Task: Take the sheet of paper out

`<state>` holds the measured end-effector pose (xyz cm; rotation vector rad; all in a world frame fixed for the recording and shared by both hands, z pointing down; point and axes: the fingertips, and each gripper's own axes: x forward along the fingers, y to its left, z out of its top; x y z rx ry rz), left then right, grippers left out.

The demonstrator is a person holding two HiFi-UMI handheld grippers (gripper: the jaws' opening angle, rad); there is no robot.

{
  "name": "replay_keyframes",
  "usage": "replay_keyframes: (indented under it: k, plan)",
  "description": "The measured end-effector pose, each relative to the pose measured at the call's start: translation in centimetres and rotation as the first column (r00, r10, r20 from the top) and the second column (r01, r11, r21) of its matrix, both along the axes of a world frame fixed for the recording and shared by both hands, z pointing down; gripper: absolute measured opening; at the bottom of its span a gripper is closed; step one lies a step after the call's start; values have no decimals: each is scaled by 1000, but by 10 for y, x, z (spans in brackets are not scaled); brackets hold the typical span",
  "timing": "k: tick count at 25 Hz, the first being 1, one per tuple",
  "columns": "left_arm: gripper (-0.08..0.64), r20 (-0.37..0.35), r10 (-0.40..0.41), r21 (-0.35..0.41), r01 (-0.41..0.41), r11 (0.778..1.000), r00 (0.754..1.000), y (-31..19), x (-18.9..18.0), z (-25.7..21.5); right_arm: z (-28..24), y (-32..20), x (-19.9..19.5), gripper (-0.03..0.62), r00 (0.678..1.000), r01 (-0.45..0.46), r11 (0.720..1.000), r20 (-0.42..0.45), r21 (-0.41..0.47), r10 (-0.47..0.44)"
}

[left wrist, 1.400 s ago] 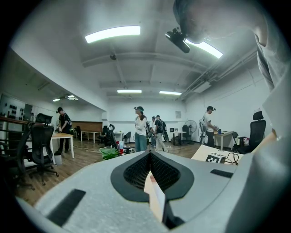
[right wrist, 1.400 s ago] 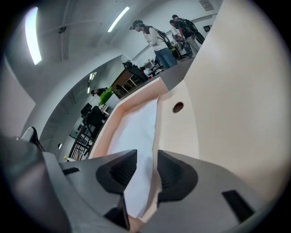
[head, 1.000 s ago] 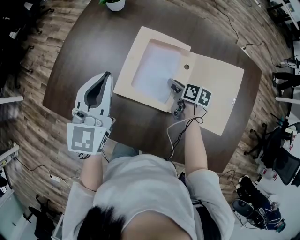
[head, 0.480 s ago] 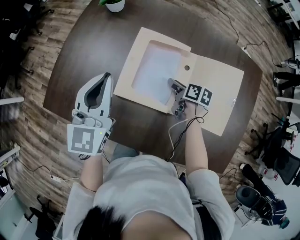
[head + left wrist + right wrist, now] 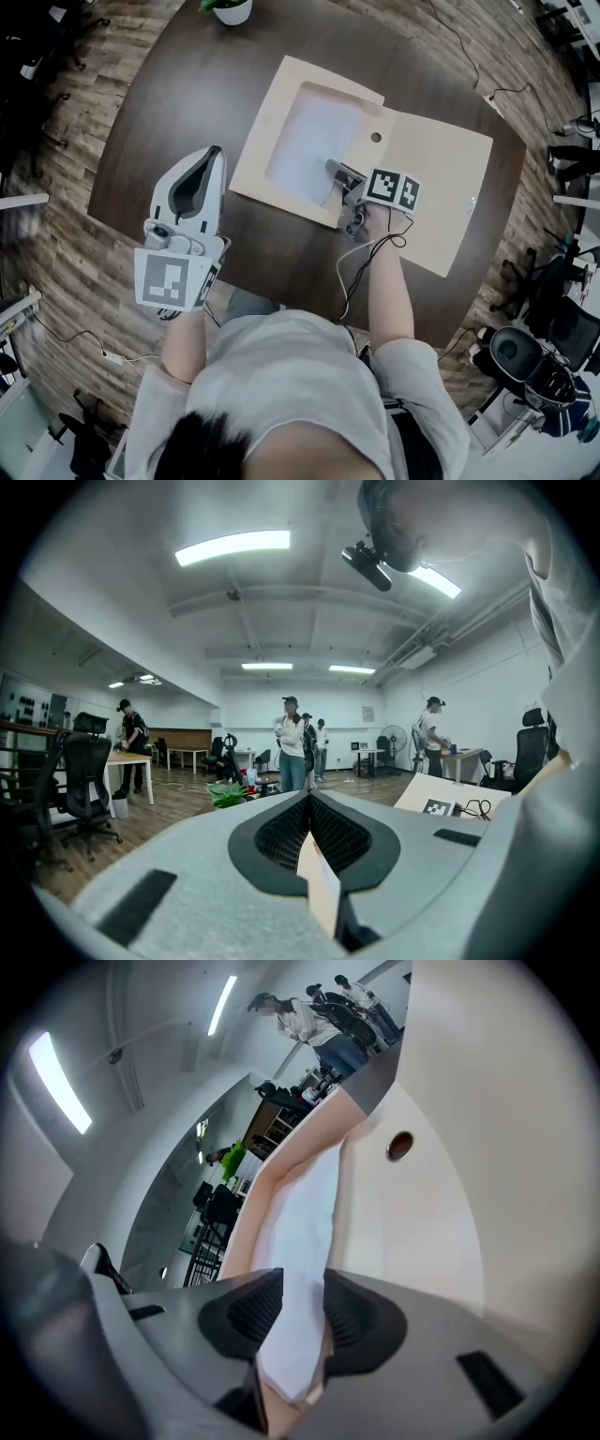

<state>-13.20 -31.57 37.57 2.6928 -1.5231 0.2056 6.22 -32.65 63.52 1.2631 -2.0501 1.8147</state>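
Bench: dark, rounded bench (image 5: 150,112). A white pot (image 5: 232,9) with a green plant stands at its 12 o'clock edge.
Folder: tan folder (image 5: 431,187), lying open and flat from the bench's centre out toward 3 o'clock. A small round hole (image 5: 376,137) sits near its fold.
Sheet: white sheet (image 5: 305,141), inside the folder's 9 o'clock half. A tan border shows along its 9 and 12 o'clock sides. Its 5 o'clock corner reaches the right gripper.
Right gripper: right gripper (image 5: 335,170), over the folder's middle and pointing toward 10 o'clock. In the right gripper view the fingers (image 5: 356,1312) are closed on the sheet's near corner, one pad on each face. From there the sheet curves away toward the folder's far edge.
Left gripper: left gripper (image 5: 216,152), held above the bench at 9 o'clock of the folder and well apart from it. It points toward 12 o'clock with its fingers (image 5: 281,832) closed together. Its view looks level across the room, where several people stand.
Cable: dark cable (image 5: 352,267), looping from the right gripper toward 6 o'clock beside the forearm.
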Motion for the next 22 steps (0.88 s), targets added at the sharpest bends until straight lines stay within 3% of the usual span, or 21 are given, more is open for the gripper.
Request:
replay_keyframes:
  k: [9,22]
  plan:
    - [-3,1,-9,-3,9,1000,1000,2,-5,0,-2,-14,26,130,989,-56,997,-137,44,62]
    - [-3,9,-11,-11,11,1000,1000,2,-12,1,-1,-27,24,130,991,-80,996,-103,36,83]
